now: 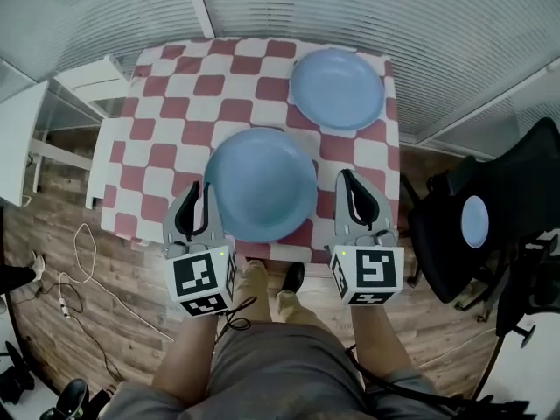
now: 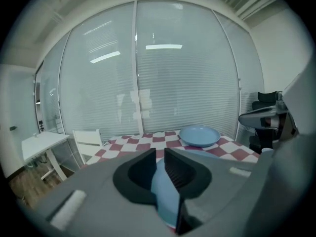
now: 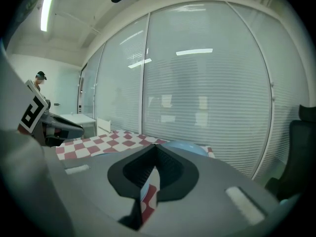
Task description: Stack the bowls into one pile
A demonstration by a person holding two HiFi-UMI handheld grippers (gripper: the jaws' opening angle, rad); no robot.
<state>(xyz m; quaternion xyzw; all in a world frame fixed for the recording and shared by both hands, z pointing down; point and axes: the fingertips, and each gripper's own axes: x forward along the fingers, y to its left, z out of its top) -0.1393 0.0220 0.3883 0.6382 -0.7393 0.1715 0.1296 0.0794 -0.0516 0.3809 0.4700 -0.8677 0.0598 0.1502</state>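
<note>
Two blue bowls lie well apart, so the pile is not yet made: the far bowl (image 1: 337, 87) rests on the checked tablecloth (image 1: 166, 103) close to its far right corner, and the near bowl (image 1: 261, 185) juts past the cloth's near edge and looks raised off it; the left gripper (image 1: 201, 192) has its jaws clamped on that bowl's left rim, with the blue wall running between the pads in the left gripper view; the right gripper (image 1: 348, 182) has its jaws pressed together just beside the right rim, apart from it, and only cloth shows through the slit below its tips, so it appears to carry nothing. The main risk, as I judge it, is the one-sided hold: a wide bowl pinched at one edge can sag or swivel on the pads, and a quick swing toward the far bowl could slide the smooth rim out, dropping the bowl past the table edge onto the wooden floor (image 1: 114, 287); the closed right gripper gives no support from where it is, and it could nudge the rim if it drifts inward; a tilted arrival could catch the far bowl's lip and push it toward the corner instead of nesting; a small blue round thing on the black chair (image 1: 446, 234) may be another bowl, but I cannot tell.
</note>
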